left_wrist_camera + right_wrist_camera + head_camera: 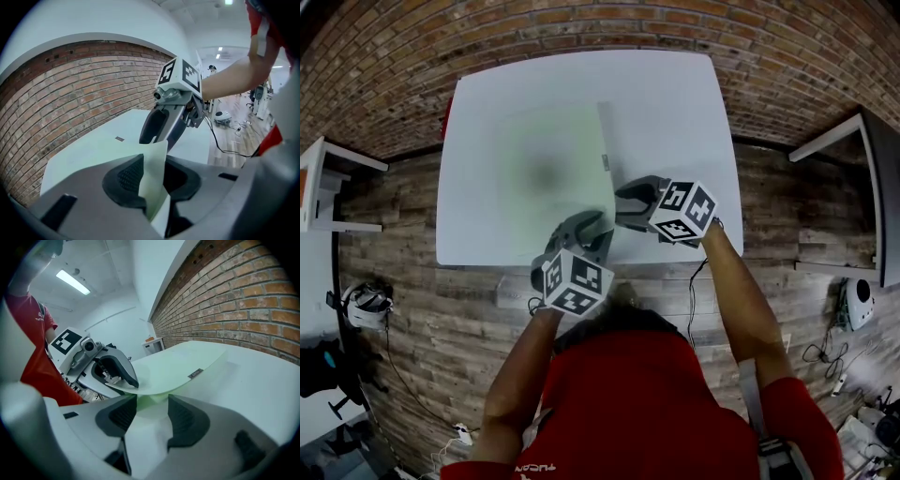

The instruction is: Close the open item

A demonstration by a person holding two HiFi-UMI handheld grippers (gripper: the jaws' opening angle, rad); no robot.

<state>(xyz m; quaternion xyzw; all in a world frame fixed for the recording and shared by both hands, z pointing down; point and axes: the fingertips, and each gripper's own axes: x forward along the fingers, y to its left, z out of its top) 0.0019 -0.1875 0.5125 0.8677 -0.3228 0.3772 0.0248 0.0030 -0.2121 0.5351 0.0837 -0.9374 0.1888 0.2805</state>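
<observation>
Straddling folder [553, 169] corner | left claw [154, 176] slack | table [675, 103] front edge close

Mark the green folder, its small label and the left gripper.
green folder [548, 173], head view, middle of its cover.
small label [195, 373], right gripper view, centre of the tag.
left gripper [602, 227], head view, midway between the tips of its fingers.
</observation>
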